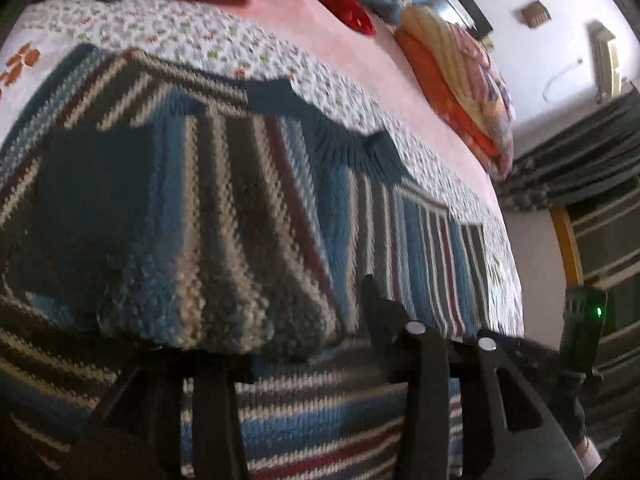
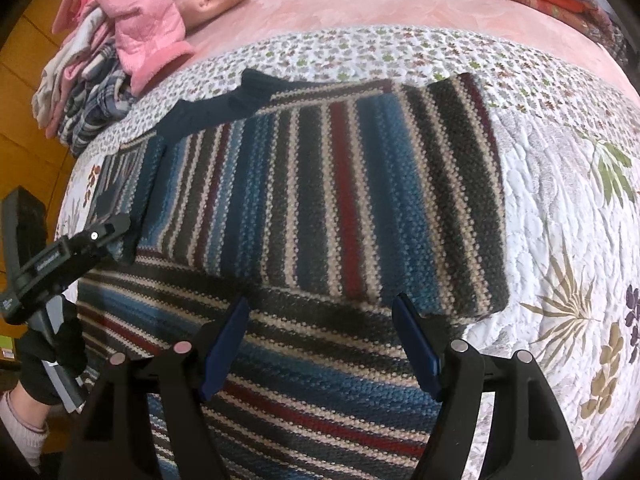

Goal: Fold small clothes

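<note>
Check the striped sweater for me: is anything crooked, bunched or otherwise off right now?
Mostly tidy. The striped sweater lies folded on the floral quilt, its right edge straight. One oddity: the dark collar pokes past the far edge at the left instead of being tucked in. The right gripper hangs open over the near edge.

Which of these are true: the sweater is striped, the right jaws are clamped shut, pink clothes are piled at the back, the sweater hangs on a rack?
1. The sweater is striped. True.
2. The right gripper has its jaws clamped shut. False: they stand wide apart over the sweater, holding nothing.
3. Pink clothes are piled at the back. True.
4. The sweater hangs on a rack. False: it lies partly folded on a floral quilt.
5. The left gripper is at the sweater's edge. True.
</note>
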Demonstrator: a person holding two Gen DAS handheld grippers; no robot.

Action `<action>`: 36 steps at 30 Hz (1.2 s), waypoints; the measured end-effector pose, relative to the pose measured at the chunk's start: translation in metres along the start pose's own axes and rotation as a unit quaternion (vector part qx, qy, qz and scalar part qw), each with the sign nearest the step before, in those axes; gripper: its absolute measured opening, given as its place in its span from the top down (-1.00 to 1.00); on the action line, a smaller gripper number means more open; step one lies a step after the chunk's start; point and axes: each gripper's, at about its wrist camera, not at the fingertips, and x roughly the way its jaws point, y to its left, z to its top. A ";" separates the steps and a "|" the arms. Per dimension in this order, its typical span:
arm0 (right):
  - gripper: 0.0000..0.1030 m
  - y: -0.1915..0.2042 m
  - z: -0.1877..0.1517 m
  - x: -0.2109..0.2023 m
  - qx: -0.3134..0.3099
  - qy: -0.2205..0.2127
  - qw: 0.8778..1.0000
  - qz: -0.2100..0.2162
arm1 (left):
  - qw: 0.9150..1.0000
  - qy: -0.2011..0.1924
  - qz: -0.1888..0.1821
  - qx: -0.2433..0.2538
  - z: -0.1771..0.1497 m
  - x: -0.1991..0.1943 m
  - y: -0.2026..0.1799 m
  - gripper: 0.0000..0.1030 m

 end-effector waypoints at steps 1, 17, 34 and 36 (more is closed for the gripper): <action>-0.45 0.002 -0.001 0.000 -0.002 0.002 1.000 0.000 | 1.000 0.014 -0.007 0.000 0.000 -0.004 0.002 0.02; -0.45 0.083 0.032 0.011 0.009 -0.001 0.994 0.109 | 0.991 -0.075 0.113 -0.018 0.039 -0.109 0.096 -0.12; 0.57 0.191 0.066 0.094 -0.032 0.063 0.993 0.095 | 0.985 -0.045 0.168 0.008 0.039 -0.081 0.118 -0.11; 0.74 0.193 0.067 0.085 -0.041 0.056 0.992 0.105 | 0.984 -0.063 0.165 -0.003 0.040 -0.091 0.119 -0.11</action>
